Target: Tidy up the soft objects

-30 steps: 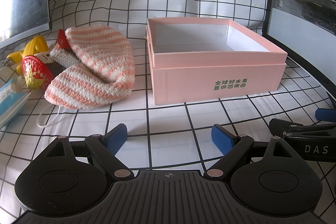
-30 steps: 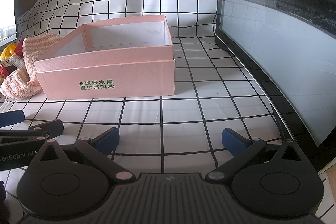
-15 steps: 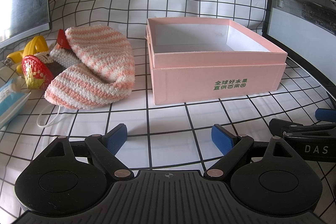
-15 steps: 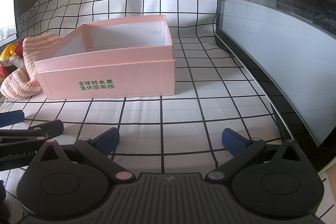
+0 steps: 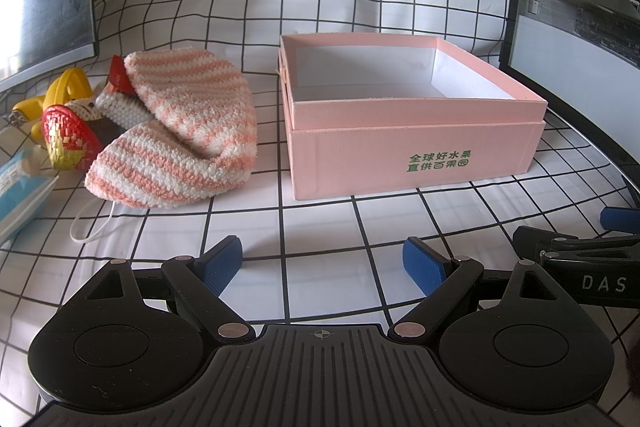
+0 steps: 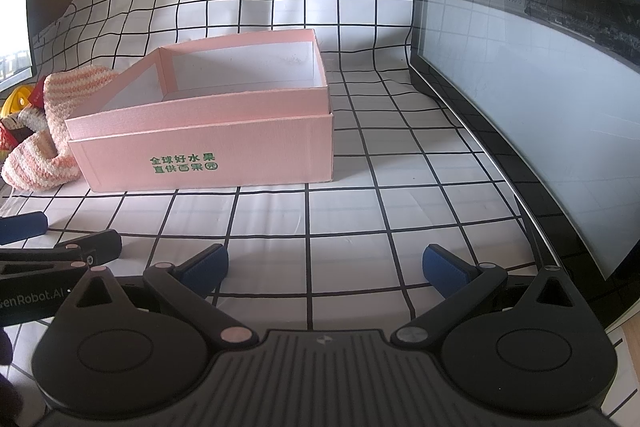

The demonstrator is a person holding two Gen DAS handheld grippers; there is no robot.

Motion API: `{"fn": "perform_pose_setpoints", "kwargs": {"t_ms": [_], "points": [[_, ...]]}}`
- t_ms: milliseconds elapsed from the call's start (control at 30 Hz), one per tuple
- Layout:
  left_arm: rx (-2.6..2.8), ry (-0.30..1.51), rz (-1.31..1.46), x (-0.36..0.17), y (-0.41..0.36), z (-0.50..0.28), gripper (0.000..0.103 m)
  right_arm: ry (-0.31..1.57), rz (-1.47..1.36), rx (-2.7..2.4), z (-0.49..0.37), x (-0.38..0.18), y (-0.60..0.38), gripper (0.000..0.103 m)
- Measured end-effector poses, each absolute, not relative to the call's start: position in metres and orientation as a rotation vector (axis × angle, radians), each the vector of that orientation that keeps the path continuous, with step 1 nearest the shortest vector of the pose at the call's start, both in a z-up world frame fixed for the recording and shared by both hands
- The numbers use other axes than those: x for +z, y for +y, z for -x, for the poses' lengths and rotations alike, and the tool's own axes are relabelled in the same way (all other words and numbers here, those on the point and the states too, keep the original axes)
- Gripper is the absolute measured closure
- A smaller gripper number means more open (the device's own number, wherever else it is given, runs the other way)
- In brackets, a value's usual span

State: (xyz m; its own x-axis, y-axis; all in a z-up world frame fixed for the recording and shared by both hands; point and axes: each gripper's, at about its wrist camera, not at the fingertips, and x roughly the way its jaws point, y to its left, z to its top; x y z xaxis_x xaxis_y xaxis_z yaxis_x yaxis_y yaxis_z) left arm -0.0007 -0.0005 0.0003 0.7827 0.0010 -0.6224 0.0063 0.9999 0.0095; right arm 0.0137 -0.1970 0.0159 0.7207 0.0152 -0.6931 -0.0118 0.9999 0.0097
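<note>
Nothing moved; both grippers (image 5: 322,262) (image 6: 325,265) agape

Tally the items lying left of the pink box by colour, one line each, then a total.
Pink-and-white striped knit pouch: 1
Red woven strawberry: 1
Yellow plastic piece: 1
Blue-and-white packet: 1
Total: 4, not counting small bits half hidden behind the pouch.

Pink-and-white striped knitted hat (image 5: 188,131), crumpled and folded over on itself, lying on the checked cloth (image 5: 320,219) just left of an open, empty pink box (image 5: 412,143) with green lettering.
</note>
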Motion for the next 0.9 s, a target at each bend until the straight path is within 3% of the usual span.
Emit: {"fn": "perform_pose_setpoints", "kwargs": {"t_ms": [233, 467, 667, 900], "points": [[0.032, 0.603, 0.091, 0.025, 0.055, 0.028, 0.018, 0.878, -0.007, 0.017, -0.021, 0.023, -0.198, 0.000], [0.416, 0.560, 0.237, 0.073, 0.225, 0.100, 0.018, 0.955, -0.030, -0.045, -0.027, 0.027, -0.191, 0.000], [0.412, 0.608, 0.554, 0.050, 0.345, 0.147, 0.019, 1.022, 0.006, -0.031, -0.031, 0.033, -0.169, 0.003], [0.146, 0.688, 0.679, 0.025, 0.372, 0.137, 0.019, 0.920, 0.163, 0.231, -0.013, 0.052, -0.063, 0.003]]}}
